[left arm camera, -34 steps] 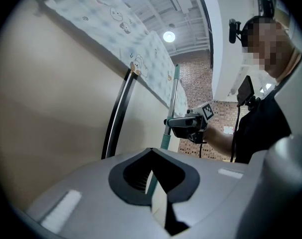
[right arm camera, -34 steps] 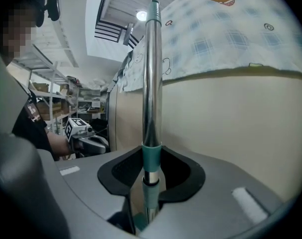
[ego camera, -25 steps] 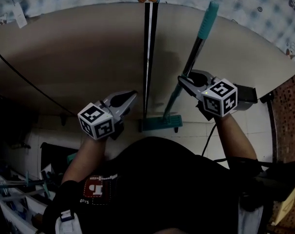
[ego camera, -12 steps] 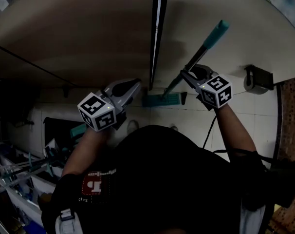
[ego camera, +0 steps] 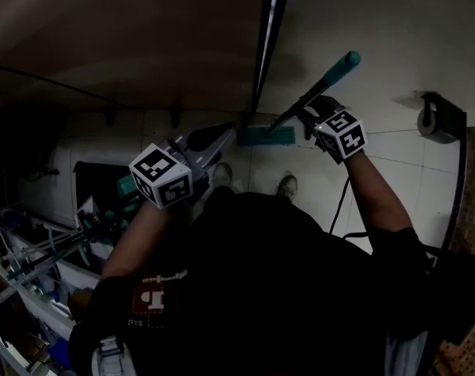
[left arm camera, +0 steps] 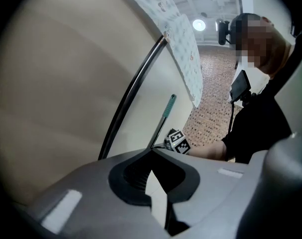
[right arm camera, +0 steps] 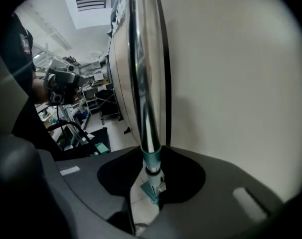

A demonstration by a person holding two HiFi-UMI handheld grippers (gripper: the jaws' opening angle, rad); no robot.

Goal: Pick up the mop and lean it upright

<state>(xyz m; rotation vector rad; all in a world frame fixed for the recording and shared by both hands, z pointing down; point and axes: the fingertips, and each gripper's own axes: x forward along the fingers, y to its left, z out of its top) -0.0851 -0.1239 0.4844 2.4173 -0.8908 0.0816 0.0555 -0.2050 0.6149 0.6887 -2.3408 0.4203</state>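
Note:
The mop [ego camera: 325, 81] has a chrome pole with a teal grip end and a flat teal head [ego camera: 265, 136] that rests on the floor by the pale wall. My right gripper [ego camera: 304, 116] is shut on the pole a little above the head. In the right gripper view the pole [right arm camera: 143, 83] runs up between the jaws of the right gripper [right arm camera: 152, 156], and the teal head [right arm camera: 152, 192] shows below. My left gripper [ego camera: 224, 133] hangs to the left of the mop head, shut and holding nothing. Its tips [left arm camera: 152, 152] meet in the left gripper view, where the mop [left arm camera: 167, 108] stands beyond them.
A black vertical strip [ego camera: 269, 37] runs up the wall just left of the mop. A roll holder [ego camera: 433, 116] is fixed to the wall at the right. The person's shoes [ego camera: 288, 185] stand on the tiled floor. Racks and clutter [ego camera: 34, 257] fill the left side.
The head view has tipped downward. My right gripper has carried the mop in toward the wall, and the pole now stands steeper. The left gripper has stayed shut beside it.

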